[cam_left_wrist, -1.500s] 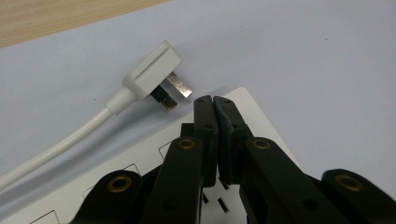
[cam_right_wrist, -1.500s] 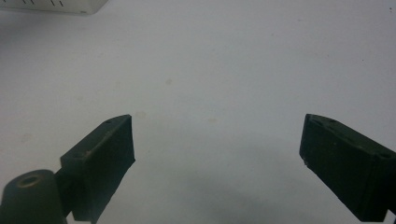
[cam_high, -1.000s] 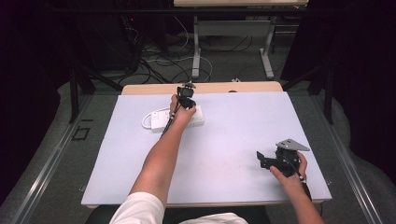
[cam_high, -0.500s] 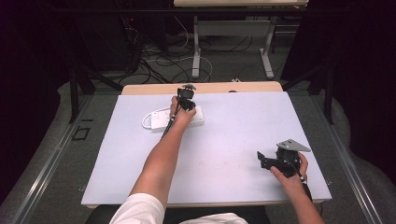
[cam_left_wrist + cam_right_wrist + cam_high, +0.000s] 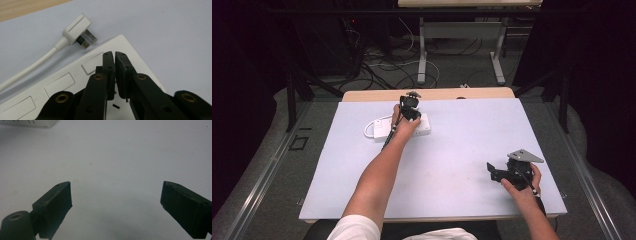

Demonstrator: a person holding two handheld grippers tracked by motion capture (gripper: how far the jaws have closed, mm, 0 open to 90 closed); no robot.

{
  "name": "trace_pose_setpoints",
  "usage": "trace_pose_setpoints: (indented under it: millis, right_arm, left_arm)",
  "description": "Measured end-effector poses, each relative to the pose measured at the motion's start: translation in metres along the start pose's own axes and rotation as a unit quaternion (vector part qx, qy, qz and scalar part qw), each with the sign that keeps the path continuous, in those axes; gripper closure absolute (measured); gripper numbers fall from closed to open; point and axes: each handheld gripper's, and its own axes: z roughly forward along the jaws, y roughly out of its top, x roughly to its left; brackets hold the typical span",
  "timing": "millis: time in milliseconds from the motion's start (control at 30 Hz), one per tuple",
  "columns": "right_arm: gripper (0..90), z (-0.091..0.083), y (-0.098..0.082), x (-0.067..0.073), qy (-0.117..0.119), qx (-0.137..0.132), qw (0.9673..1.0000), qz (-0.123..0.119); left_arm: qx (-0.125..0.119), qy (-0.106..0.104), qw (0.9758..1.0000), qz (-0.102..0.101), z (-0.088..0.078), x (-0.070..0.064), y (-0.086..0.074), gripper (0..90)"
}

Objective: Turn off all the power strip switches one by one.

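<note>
My left gripper (image 5: 115,56), jaws pinched nearly together on nothing, sits over the white power strip (image 5: 75,85) at its end socket. The plug (image 5: 76,27) lies unplugged just beside the strip, prongs toward it, cord (image 5: 27,70) trailing off; that detail comes from the left gripper view. My right gripper (image 5: 502,172) rests well apart from the strip, jaws wide, on bare white table (image 5: 462,150).

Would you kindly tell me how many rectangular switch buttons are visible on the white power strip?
3, in a row along the power strip: at. The left gripper may hide more.
</note>
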Motion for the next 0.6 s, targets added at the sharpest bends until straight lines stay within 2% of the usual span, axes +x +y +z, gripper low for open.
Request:
trace_pose_setpoints:
  millis: [133,300,600]
  right_arm:
    - [9.4,-0.001,0.0,-0.001,-0.001,-0.003,1.0,-0.006]
    - [9.4,-0.001,0.001,-0.002,0.001,-0.004,1.0,0.001]
    - [9.4,-0.002,0.002,-0.002,0.0,-0.005,1.0,0.003]
  left_arm:
    - [-0.005,-0.01,0.9999,0.005,-0.012,-0.001,-0.006,83.5]
    - [-0.009,-0.023,0.9996,0.013,-0.029,-0.002,-0.012,75.6]
    - [-0.024,-0.057,0.9979,0.02,-0.056,0.007,-0.033,68.6]
